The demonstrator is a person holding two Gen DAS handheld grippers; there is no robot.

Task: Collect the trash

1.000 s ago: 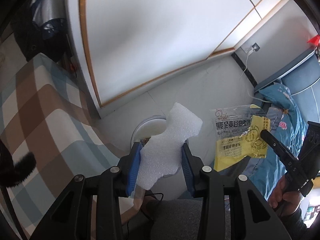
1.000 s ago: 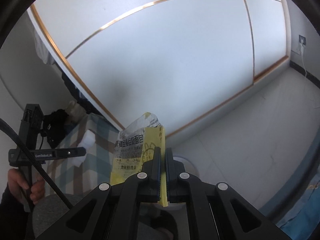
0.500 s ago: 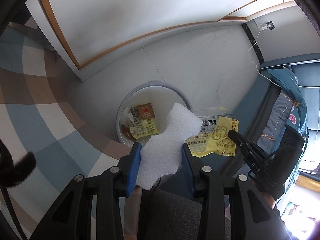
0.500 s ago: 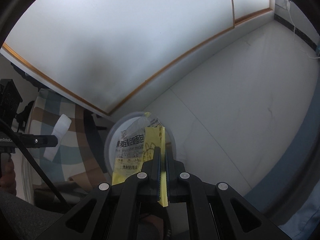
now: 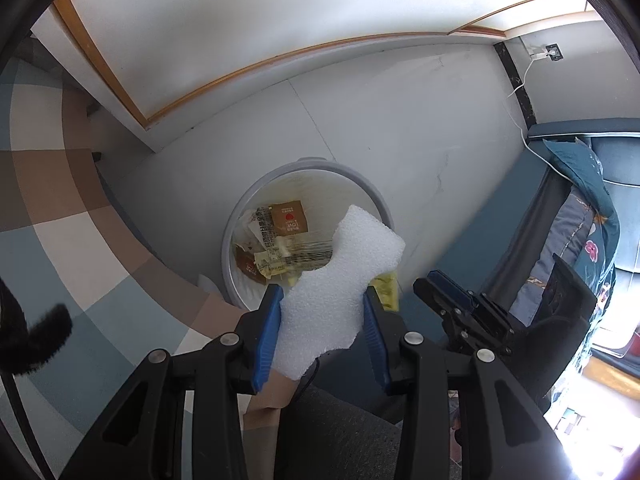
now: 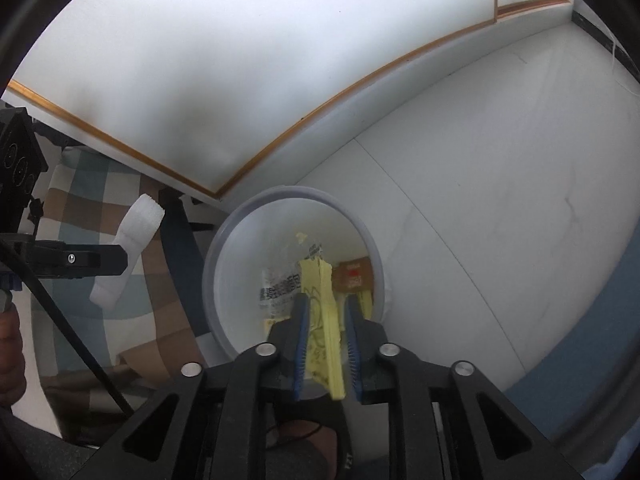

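While the right tool [image 6: 325, 322] hangs directly over the open mouth of the bin [image 6: 362, 226], its blue pads stand apart, with the yellow wrapper [image 6: 324, 320] loose between them: the grip looks released, and the wrapper, with its clear printed half pointing down into the bin, seems on the point of dropping or already slipping. Whether a pad yet touches it I cannot tell.

The left tool [image 5: 322, 322] is clenched on a white foam piece [image 5: 340, 280], pinched at its narrow waist, the wider end sticking out forward over the near rim of the bin [image 5: 256, 196]. In the right wrist view the same foam piece [image 6: 128, 244] shows off to the left, beside the bin and over the checked cloth [image 6: 80, 196], so it is near the opening but perhaps not squarely above it.

Inside the bin lies earlier rubbish: a brown sachet [image 5: 289, 218], crumpled printed packets [image 5: 266, 240] and yellow scraps. The bin stands on the pale floor [image 5: 400, 128], close to the wardrobe door [image 5: 240, 12], with a bed in blue bedding [image 5: 576, 216] to the right.

As I judge it, the task is well along: several pieces are already binned, the wrapper is at its release, and the foam remains to be brought over the mouth and let go. No further trash is visible on the floor in these views.
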